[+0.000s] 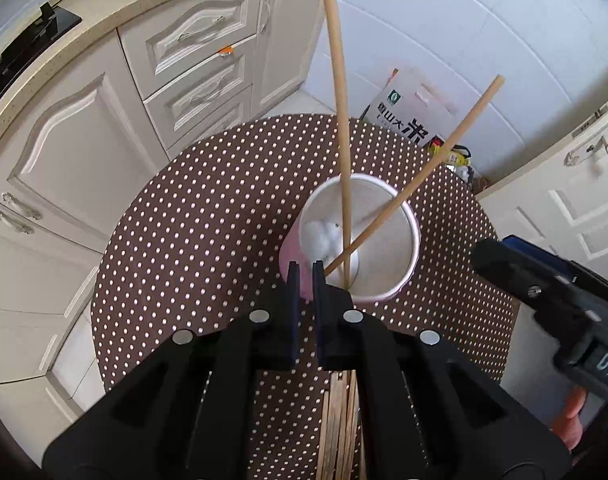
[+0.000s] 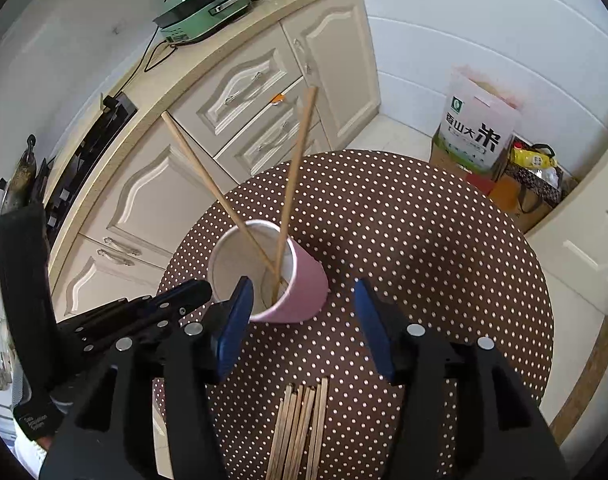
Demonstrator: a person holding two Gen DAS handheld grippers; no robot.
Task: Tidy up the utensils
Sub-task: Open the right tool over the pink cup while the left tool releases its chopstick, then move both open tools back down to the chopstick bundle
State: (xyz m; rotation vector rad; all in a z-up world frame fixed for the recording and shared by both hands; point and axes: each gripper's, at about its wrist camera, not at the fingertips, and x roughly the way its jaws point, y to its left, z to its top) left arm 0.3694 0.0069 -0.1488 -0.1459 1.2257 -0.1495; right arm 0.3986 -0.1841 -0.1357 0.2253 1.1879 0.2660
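The pink cup stands mid-frame on the dotted surface, two chopsticks leaning inside it. More sticks lie at bottom centre. The left tongs are together, gripping nothing; the right tongs stand apart, empty.

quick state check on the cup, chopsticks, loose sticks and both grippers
pink cup: upright on the table, two chopsticks inside
chopsticks: leaning apart, crossing inside the cup
loose sticks: lying bundled on the table
left gripper: shut, empty
right gripper: open, empty
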